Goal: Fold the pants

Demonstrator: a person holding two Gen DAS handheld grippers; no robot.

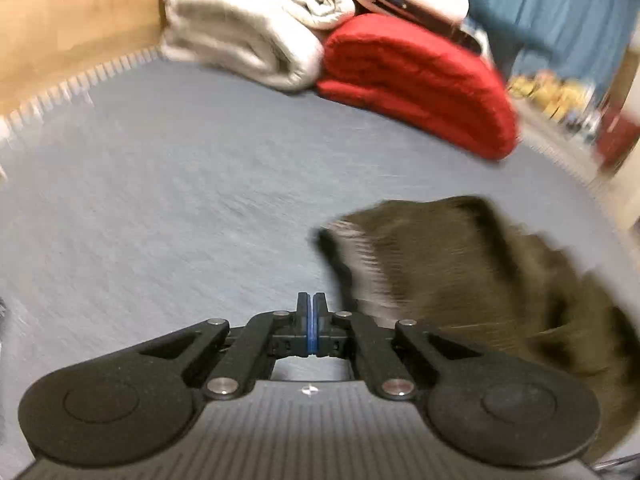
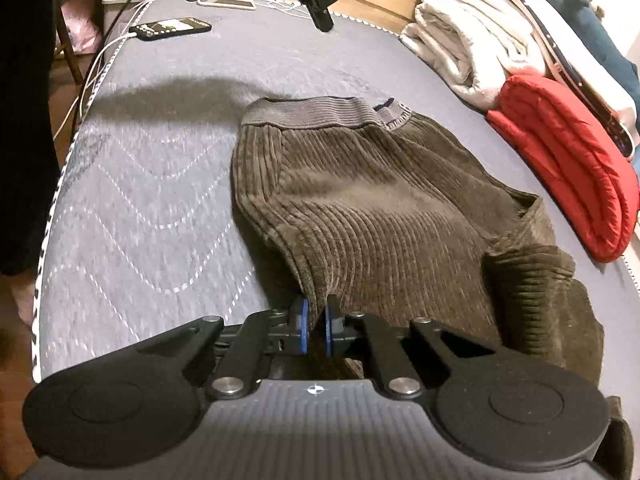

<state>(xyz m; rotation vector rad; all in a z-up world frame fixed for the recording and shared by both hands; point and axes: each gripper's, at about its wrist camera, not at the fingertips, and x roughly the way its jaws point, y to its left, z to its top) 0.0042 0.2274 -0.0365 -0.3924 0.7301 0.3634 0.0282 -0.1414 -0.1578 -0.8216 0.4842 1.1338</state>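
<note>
Olive-brown corduroy pants (image 2: 380, 208) lie on the grey-blue quilted mattress (image 2: 160, 184), waistband at the far end, legs bunched toward the near right. My right gripper (image 2: 316, 312) is shut on a fold of the pants at their near edge. My left gripper (image 1: 311, 304) is shut and empty, held above the mattress to the left of the pants (image 1: 460, 272), which show blurred in that view. The left gripper also shows in the right wrist view (image 2: 322, 20), held in a hand high above the waistband.
A folded red garment (image 2: 568, 168) and white folded cloth (image 2: 460, 44) are stacked at the far right of the mattress. A phone (image 2: 172, 27) with white cables lies at the far left edge. Wooden floor lies beyond.
</note>
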